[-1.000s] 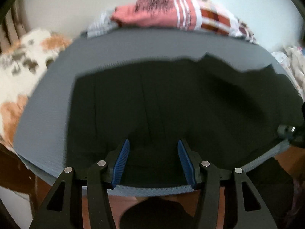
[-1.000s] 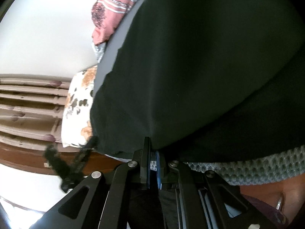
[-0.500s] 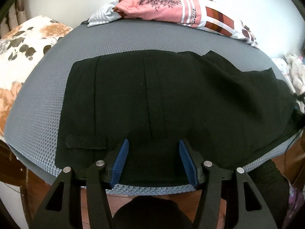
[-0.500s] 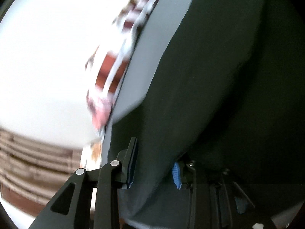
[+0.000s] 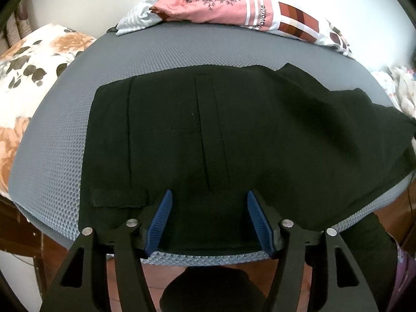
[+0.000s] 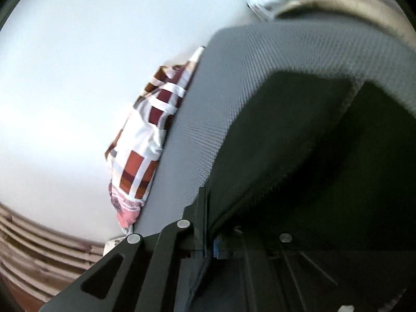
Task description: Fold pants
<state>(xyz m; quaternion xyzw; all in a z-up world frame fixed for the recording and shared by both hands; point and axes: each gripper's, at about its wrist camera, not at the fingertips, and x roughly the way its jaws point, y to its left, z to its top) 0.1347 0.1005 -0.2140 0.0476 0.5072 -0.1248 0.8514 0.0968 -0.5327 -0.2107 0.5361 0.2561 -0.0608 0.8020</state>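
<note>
Compared with half a second before, the left claw [image 5: 209, 218] had hardly shifted: its blue pads [image 5: 160, 218] stayed wide apart over the near hem of the black pants [image 5: 221, 143], gripping nothing. The right claw [image 6: 209, 234] had changed more. Earlier its jaws stood apart with dark cloth between them; now they were drawn together on a fold of the pants [image 6: 299, 156], and the view had swung so that the grey mat [image 6: 221, 91] filled the upper middle of the frame.

The pants lay spread flat across the grey mat [image 5: 65, 135], filling the center of the left view and running off toward the right edge. At the top of that frame sat a heap of pink and striped clothes [image 5: 234, 7], with a flowered pillow [image 5: 31, 72] at the left. In the right view the same clothes [image 6: 145, 156] lay along the mat's edge at center left, and dark cloth covered the lower right.
</note>
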